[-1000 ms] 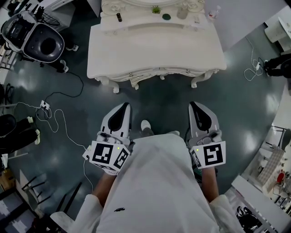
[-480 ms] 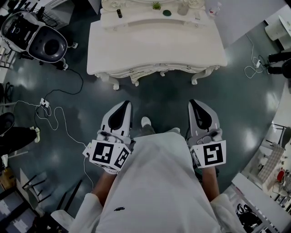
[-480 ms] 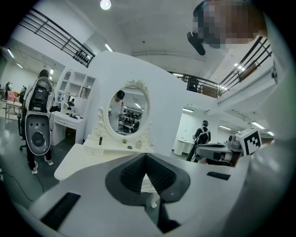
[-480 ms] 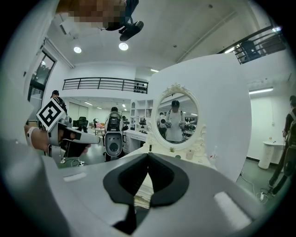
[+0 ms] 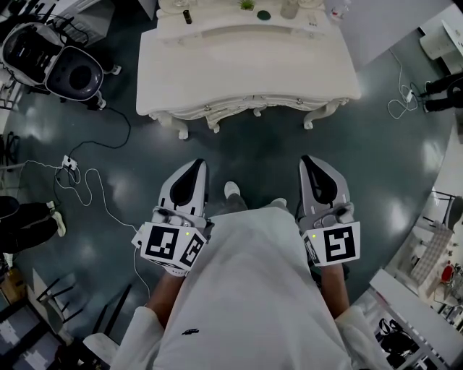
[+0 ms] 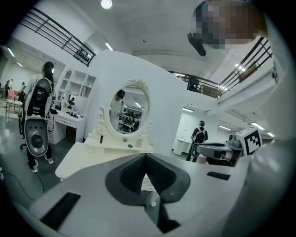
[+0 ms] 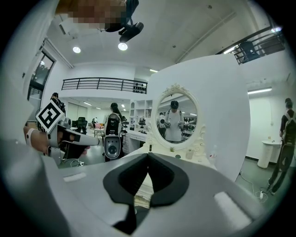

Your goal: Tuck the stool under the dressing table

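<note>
The stool shows in no view. The floor (image 5: 253, 155) between the person and the bench (image 5: 246, 65) at 12 o'clock carries none. The steep look down hides whatever stands beneath the bench top, behind its carved legs (image 5: 181, 132). So the scene fits two stages: the stool already pushed in under the top, with the person standing off, or the stool somewhere out of frame. I cannot settle which.

The left hand-held gripper (image 5: 198, 167) and the right hand-held gripper (image 5: 307, 160) are held near level at the person's hips, pointing at the bench. Each one's own view shows its jaws pressed together to the tip with nothing between them, so both are empty.

In my judgement, what comes next hangs on finding the stool; a lower look beneath the bench would decide it.

A round black-and-white machine (image 5: 69, 69) stands at 10 o'clock, near the bench's left end. A thin white cable (image 5: 94, 191) trails over the floor at 9 o'clock, and another cable (image 5: 398, 108) lies at 2 o'clock. A bottle (image 5: 187, 16) stands on the back shelf below the oval mirror (image 6: 129, 113). None of these lies on the straight way to the bench.
</note>
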### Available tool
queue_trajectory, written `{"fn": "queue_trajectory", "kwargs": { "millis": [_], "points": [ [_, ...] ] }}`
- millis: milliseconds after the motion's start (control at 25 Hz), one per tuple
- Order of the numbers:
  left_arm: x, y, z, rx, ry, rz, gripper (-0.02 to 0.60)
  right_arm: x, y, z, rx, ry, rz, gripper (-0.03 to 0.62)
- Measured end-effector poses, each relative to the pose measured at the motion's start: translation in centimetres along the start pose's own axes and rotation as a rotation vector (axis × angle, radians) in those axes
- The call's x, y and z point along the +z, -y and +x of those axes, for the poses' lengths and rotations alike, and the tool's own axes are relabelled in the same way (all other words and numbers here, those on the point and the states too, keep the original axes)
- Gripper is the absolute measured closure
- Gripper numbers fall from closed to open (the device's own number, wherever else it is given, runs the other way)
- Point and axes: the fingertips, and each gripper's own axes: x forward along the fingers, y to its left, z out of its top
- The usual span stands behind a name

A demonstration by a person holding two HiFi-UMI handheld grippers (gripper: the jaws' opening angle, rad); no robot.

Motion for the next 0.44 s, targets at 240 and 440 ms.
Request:
{"fn": "queue_trajectory", "kwargs": {
  "millis": [240,440],
  "points": [
    [0.15,-0.30,0.11,-0.002,0.005,-0.004,0.572,0.08,0.01,0.25,-0.008,-0.001,-0.002,0.580],
    [0.28,-0.64,-0.15,-0.004,0.010,-0.004,0.572,0.20,-0.19,0.34,-0.014,0.005,-0.003,0.580]
  ]
}}
